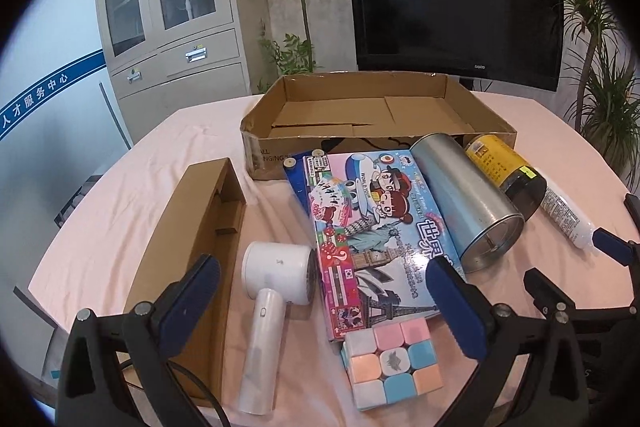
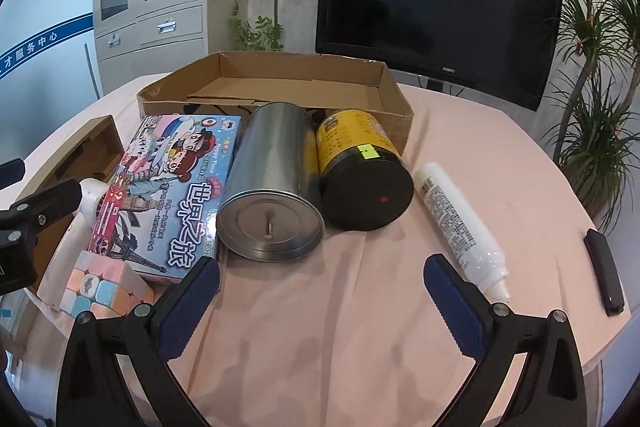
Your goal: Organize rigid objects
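1. The open cardboard box (image 1: 486,119) is standing at the far edge of the counter (image 2: 360,327), and nothing is lying inside it, so I judge the task is only beginning.
2. All the things are waiting outside the box: the game box (image 1: 372,227), the steel can (image 2: 272,187) and the yellow jar (image 2: 360,155) are lying just before its near wall.
3. The white tube (image 2: 460,219) is lying toward the right edge; the cube (image 1: 392,367) and the white lint remover (image 1: 272,291) are lying toward the near edge, beside a brown carton (image 1: 200,247) at the left.
4. The left hand-held gripper (image 1: 322,303) is hanging wide open above the lint remover and cube, gripping nothing.
5. The right hand-held gripper (image 2: 322,301) is also gaping wide and empty, over bare cloth before the can.
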